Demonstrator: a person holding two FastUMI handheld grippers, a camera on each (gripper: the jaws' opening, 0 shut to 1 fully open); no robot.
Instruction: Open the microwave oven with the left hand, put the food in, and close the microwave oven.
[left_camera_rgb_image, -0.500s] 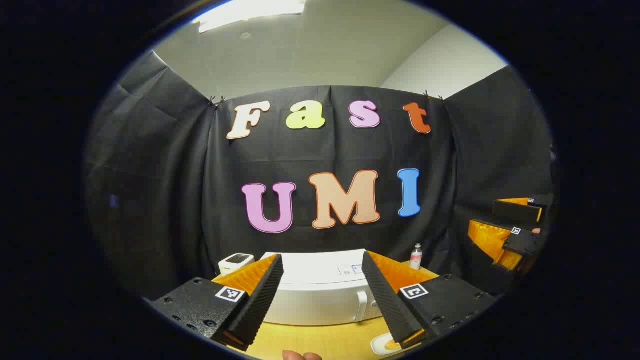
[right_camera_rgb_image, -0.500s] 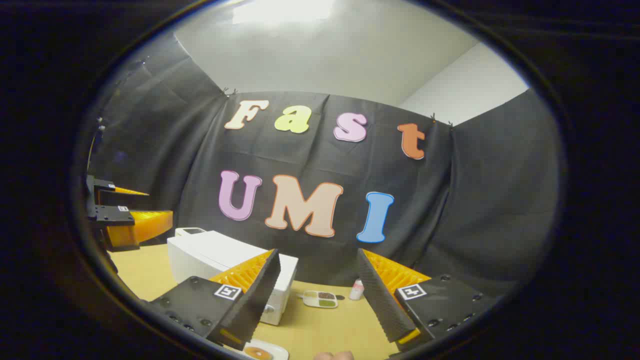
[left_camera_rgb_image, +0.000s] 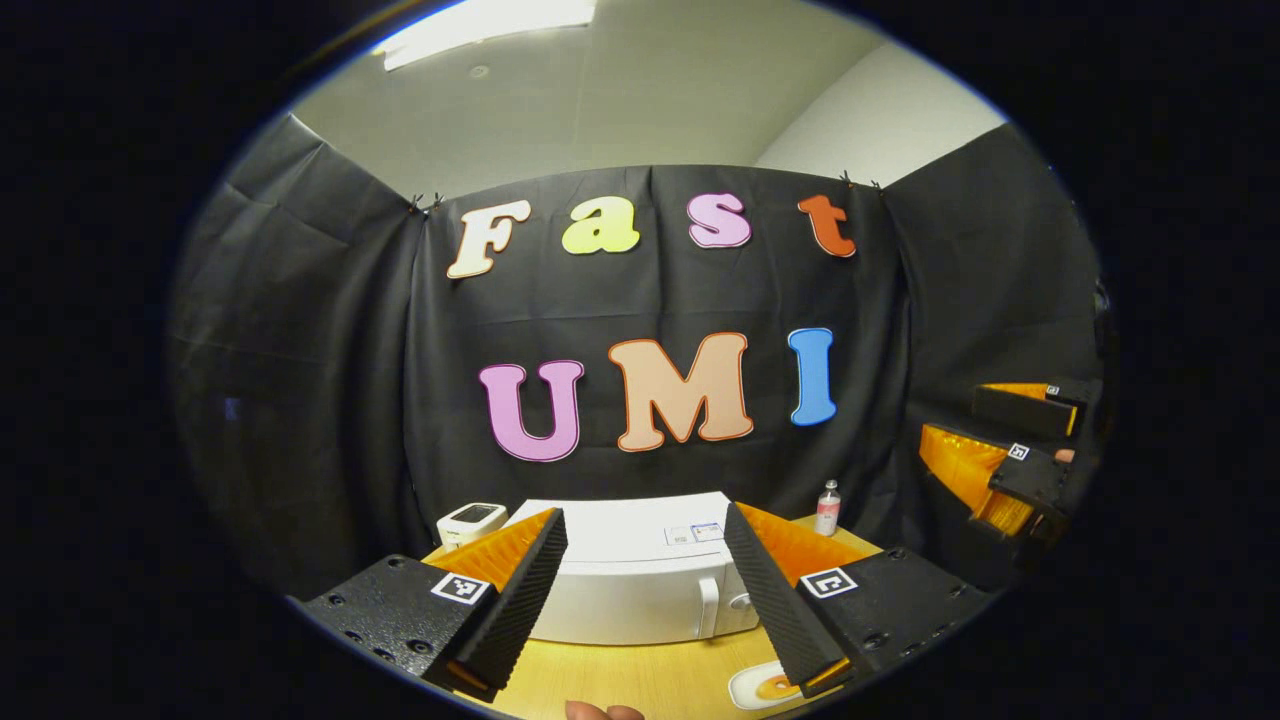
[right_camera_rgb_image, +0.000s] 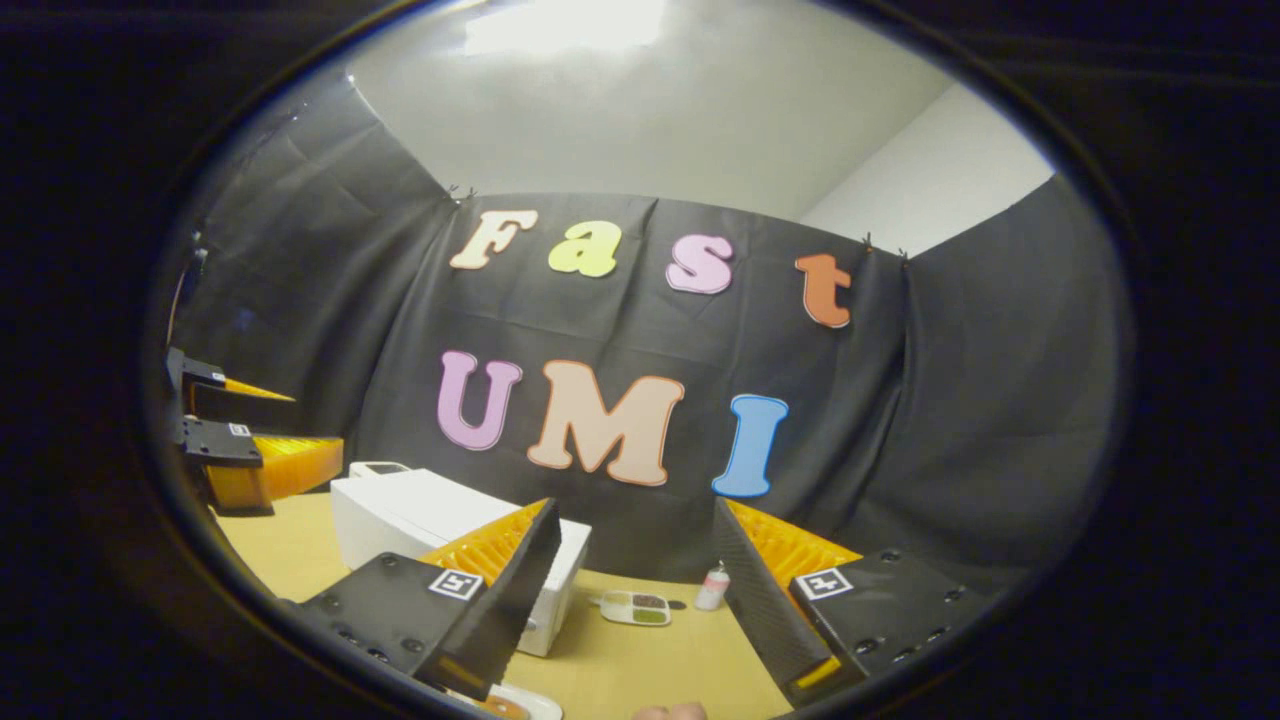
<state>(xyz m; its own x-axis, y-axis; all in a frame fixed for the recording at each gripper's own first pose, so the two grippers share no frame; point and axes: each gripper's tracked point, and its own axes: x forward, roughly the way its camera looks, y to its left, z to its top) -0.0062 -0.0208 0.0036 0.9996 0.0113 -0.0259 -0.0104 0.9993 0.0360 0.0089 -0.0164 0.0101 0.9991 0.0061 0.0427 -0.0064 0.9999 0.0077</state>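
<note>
Microwave (left_camera_rgb_image: 640, 585) sits shut on the wooden table (left_camera_rgb_image: 640, 680), straight ahead of my left gripper (left_camera_rgb_image: 645, 620), whose two fingers stand wide apart with nothing between them. I see its white door handle (left_camera_rgb_image: 709, 607) just inside my right-hand finger in the left gripper view. Below that finger lies a white plate (left_camera_rgb_image: 750, 688) carrying a round orange-brown piece of food (left_camera_rgb_image: 775, 686), on the table in front of the microwave's right end. A bit of my hand (left_camera_rgb_image: 600, 711) shows at the bottom edge.

My right gripper (right_camera_rgb_image: 640, 620) also stands wide apart and holds nothing. In the right gripper view the microwave (right_camera_rgb_image: 440, 520) lies to its left, partly behind my left-hand finger, and the plate (right_camera_rgb_image: 525, 704) peeks out under that same finger. Between the fingers, farther back on the table, I see a small divided dish (right_camera_rgb_image: 636, 608) with dark and green contents and, just beside it, a small bottle (right_camera_rgb_image: 712, 588) with a pale cap.

A small white device (left_camera_rgb_image: 472, 522) stands at the microwave's far left corner. My right gripper (left_camera_rgb_image: 1010, 450) hangs off to the right in the left gripper view, well apart from the microwave.
</note>
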